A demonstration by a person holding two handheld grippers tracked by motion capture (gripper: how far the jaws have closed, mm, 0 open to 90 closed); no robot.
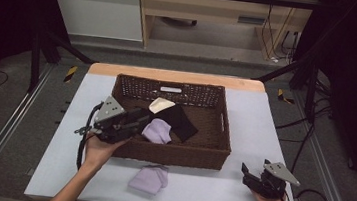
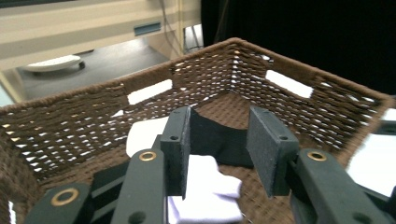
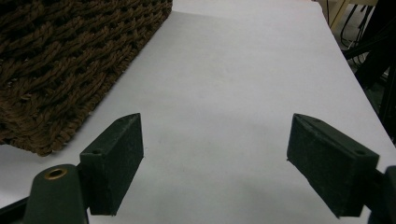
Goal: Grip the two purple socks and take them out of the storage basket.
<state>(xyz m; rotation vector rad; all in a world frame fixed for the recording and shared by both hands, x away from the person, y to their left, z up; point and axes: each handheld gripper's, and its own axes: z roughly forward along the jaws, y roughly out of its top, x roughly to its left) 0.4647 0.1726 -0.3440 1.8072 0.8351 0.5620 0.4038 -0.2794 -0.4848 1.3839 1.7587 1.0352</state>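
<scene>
the left claw (image 1: 134, 121) hung half open and empty over the basket (image 1: 171, 152), above the lilac cloth (image 1: 157, 130) inside. the right claw (image 1: 251, 176) rested wide open, empty, on the desk (image 1: 245, 117). another lilac cloth (image 1: 149, 179) lay before the basket.

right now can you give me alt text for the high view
A person's left gripper hangs open over a brown woven basket holding a folded lilac cloth, a black cloth and a cream cloth. Another lilac cloth lies on the white table; the right gripper rests open there.
</scene>
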